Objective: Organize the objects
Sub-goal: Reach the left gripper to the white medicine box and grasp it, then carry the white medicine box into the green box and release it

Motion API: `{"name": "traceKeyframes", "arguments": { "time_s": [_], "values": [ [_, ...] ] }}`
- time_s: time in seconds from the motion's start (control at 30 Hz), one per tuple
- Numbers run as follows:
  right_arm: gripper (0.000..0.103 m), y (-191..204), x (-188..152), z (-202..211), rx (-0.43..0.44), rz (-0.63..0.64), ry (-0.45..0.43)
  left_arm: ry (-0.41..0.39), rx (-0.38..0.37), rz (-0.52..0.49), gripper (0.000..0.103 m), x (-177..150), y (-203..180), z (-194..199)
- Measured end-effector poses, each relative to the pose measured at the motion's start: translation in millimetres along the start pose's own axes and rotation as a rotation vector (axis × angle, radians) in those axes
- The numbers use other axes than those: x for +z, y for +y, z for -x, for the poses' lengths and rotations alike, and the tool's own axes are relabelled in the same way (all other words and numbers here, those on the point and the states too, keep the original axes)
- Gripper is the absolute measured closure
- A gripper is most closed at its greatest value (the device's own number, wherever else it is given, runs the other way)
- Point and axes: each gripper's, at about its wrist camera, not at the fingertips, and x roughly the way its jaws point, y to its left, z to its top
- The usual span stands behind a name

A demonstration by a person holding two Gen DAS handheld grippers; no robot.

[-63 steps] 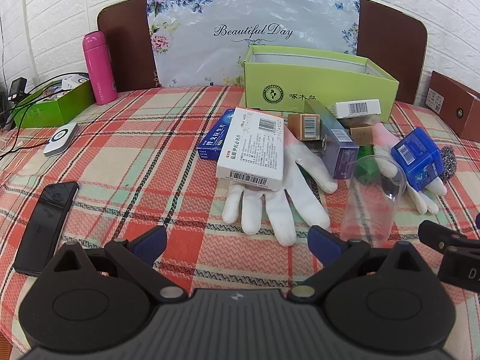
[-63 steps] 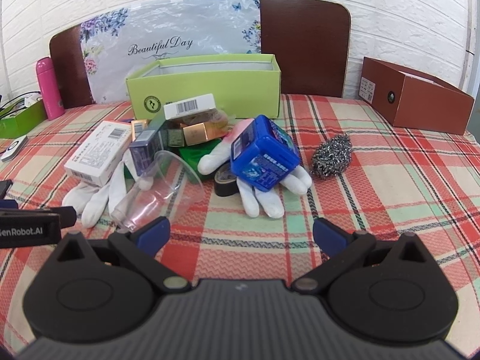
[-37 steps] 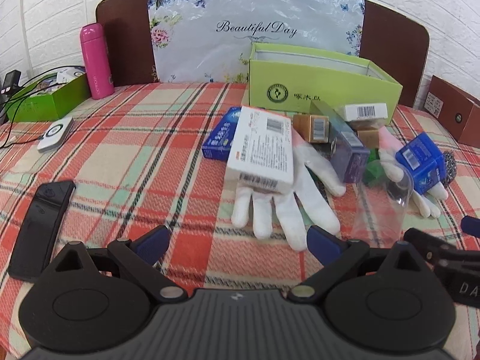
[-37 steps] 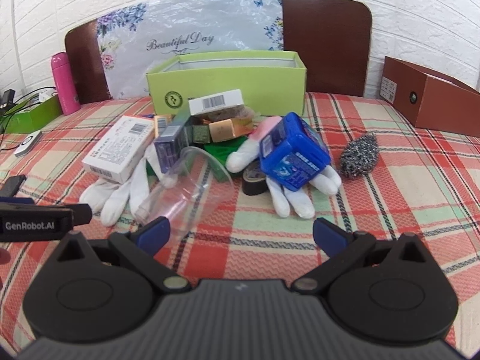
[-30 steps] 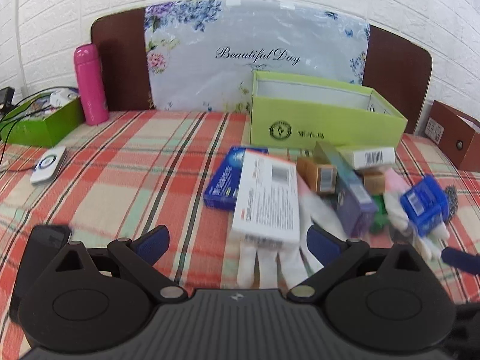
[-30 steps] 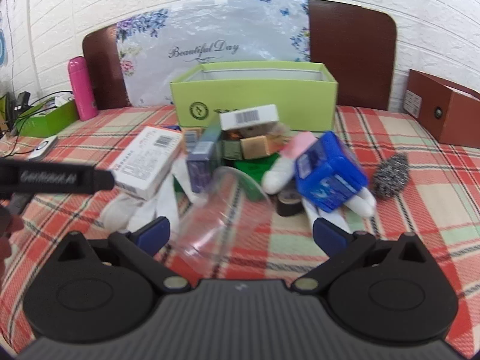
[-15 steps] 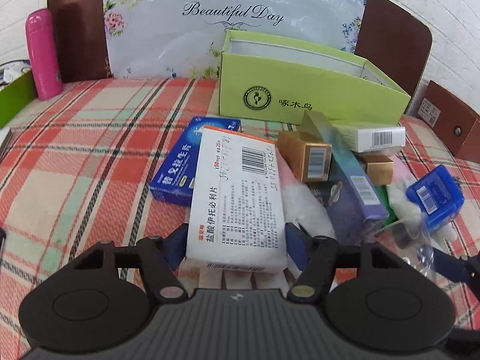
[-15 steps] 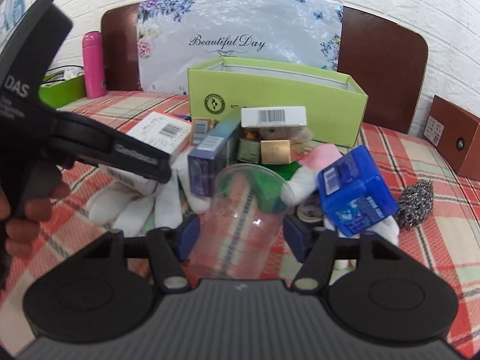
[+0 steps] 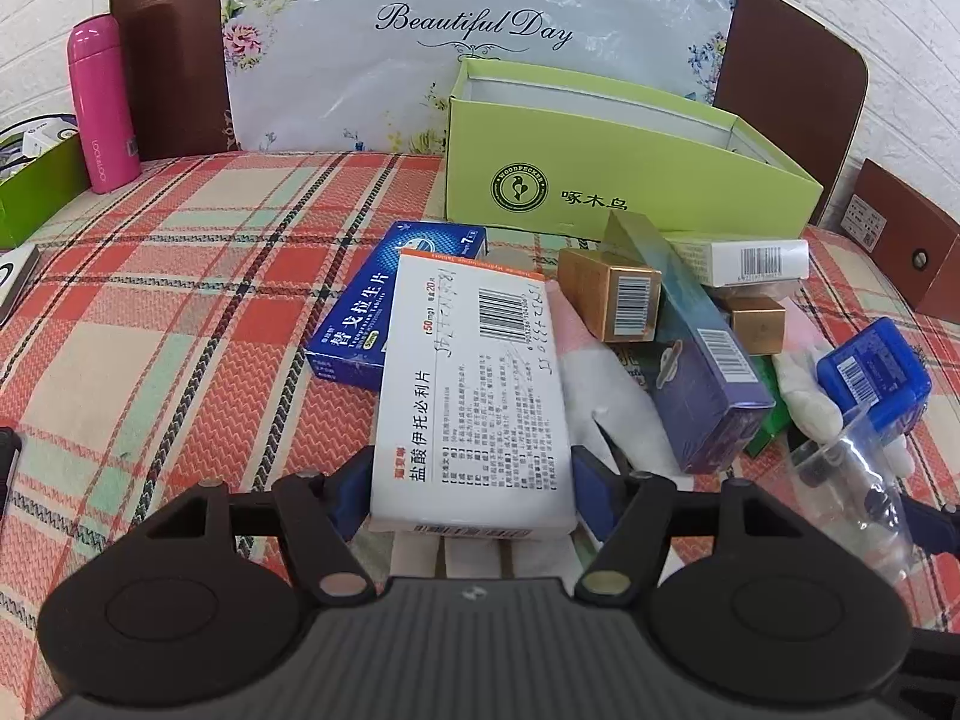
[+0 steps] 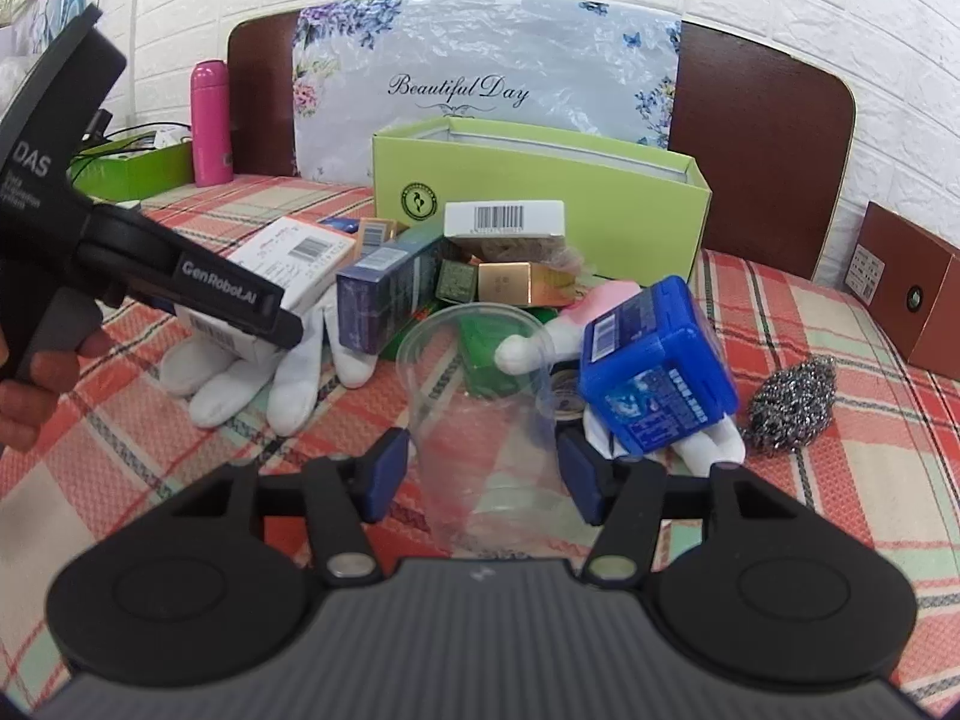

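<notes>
Left gripper (image 9: 471, 495) jaws clamp the white medicine box (image 9: 471, 390); right gripper (image 10: 483, 474) jaws bracket the clear plastic cup (image 10: 480, 402), contact unclear. Squeeze hard and it'll probably crumple or pop out.

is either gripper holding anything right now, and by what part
Left gripper clamps the white medicine box by the long sides at its near end. Right gripper straddles the clear plastic cup near its base; contact unclear.

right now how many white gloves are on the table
2. The first glove lies left in the pile, under the white medicine box. The second glove lies right, under the blue box. The pile may hide more.
</notes>
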Motion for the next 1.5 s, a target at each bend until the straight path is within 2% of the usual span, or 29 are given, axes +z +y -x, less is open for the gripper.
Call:
{"name": "traceKeyframes", "arguments": {
  "time_s": [0.07,0.1,0.17,0.3,0.4,0.53,0.67,0.83,1.1,1.37,1.4,1.43,1.47,1.5],
  "values": [
    [0.048,1,-1,-1,0.012,0.002,0.011,0.007,0.0,0.009,0.032,-1,2,-2],
    [0.055,1,-2,0,0.023,0.004,0.014,0.01,-0.006,0.019,0.032,-1,4,-2],
    [0.056,2,-2,4,0.047,-0.003,0.006,0.002,-0.009,0.039,0.033,-2,6,1],
    [0.056,2,4,24,0.082,0.014,-0.067,-0.041,-0.026,0.015,0.033,0,5,20],
    [0.056,1,13,37,0.095,0.027,-0.124,-0.103,-0.057,-0.003,0.033,10,3,42],
    [0.056,-11,40,42,0.106,0.001,-0.188,-0.19,-0.108,-0.004,0.033,35,-5,65],
    [0.056,-33,75,34,0.073,-0.053,-0.229,-0.236,-0.138,-0.004,0.033,63,-18,67],
    [0.056,-65,113,-2,0.014,-0.158,-0.222,-0.227,-0.148,0.009,0.033,98,-29,35],
    [0.056,-99,148,-74,-0.053,-0.258,-0.185,-0.233,-0.142,0.047,0.034,158,-31,-13],
    [0.056,-115,170,-126,-0.082,-0.29,-0.148,-0.167,-0.131,0.131,0.034,178,-21,-64],
    [0.055,-116,171,-131,-0.086,-0.284,-0.145,-0.168,-0.131,0.148,0.027,178,-19,-68],
    [0.046,-115,172,-134,-0.093,-0.27,-0.146,-0.159,-0.128,0.151,0.015,178,-18,-70],
    [0.034,-113,172,-138,-0.098,-0.246,-0.139,-0.153,-0.122,0.142,0.013,178,-18,-72],
    [0.011,-111,172,-139,-0.111,-0.227,-0.135,-0.158,-0.116,0.13,0.013,176,-17,-72]
  ]
}}
